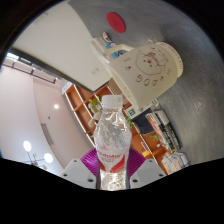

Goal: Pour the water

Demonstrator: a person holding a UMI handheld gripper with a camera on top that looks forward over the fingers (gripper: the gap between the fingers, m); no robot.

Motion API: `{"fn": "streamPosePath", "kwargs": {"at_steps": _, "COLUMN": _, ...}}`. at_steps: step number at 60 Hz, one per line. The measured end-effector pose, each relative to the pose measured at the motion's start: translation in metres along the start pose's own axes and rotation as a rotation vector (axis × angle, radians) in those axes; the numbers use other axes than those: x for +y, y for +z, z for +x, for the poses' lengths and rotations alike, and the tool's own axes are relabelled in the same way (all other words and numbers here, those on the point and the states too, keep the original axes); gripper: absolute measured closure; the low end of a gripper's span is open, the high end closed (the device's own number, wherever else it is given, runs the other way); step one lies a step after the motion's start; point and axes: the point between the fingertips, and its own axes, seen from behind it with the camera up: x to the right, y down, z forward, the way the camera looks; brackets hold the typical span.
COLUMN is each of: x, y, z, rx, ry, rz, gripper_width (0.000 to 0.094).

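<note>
My gripper (112,162) is shut on a clear plastic water bottle (111,128) with a red and white label; both purple pads (88,160) press on its sides. The bottle's white cap (111,101) points away from me, toward a cream paper cup (150,68) with a drawn face. The cup stands on a grey table (190,40) just beyond the cap. The whole scene appears strongly tilted, so the bottle is leaning over toward the cup. I cannot see any water flowing.
A red round mark (116,20) lies on the grey table beyond the cup. A small blue and white object (107,42) sits beside the cup. Shelves with goods (152,132) and a white wall with lights (35,150) fill the background.
</note>
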Motion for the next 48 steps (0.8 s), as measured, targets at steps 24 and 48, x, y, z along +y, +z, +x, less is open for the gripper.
{"fn": "streamPosePath", "kwargs": {"at_steps": 24, "x": -0.005, "y": 0.012, "z": -0.105, "rx": 0.110, "ry": -1.414, "rz": 0.015, "gripper_width": 0.0560}}
{"fn": "streamPosePath", "kwargs": {"at_steps": 48, "x": -0.210, "y": 0.011, "z": -0.162, "rx": 0.512, "ry": -2.111, "rz": 0.339, "gripper_width": 0.0559}}
